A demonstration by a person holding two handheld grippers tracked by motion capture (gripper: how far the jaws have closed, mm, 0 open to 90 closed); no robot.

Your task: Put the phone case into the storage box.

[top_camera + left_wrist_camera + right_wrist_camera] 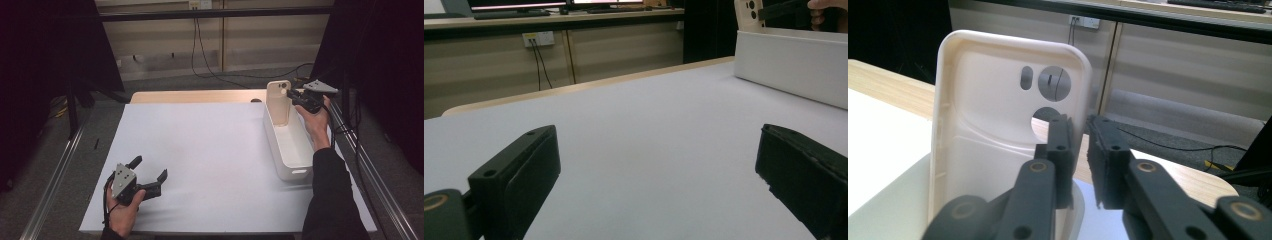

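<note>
A cream phone case [278,102] with round camera cut-outs stands upright over the far end of a long white bin [292,172]. My right gripper [295,96] is shut on the case's side wall [998,115], one jaw inside the shell and one outside, as the right gripper [1079,135] view shows. My left gripper [150,168] rests low on the white sheet at the near left, jaws wide apart with nothing between them. From the left gripper [659,150] view the bin [789,65] and the case [749,12] stand far off at the upper right.
A white sheet [200,150] covers the table, with a strip of bare wood [195,96] along the far edge. Metal rails [55,185] run down both sides. Cables [210,70] trail over the floor beyond the table, and dark curtains hang left and right.
</note>
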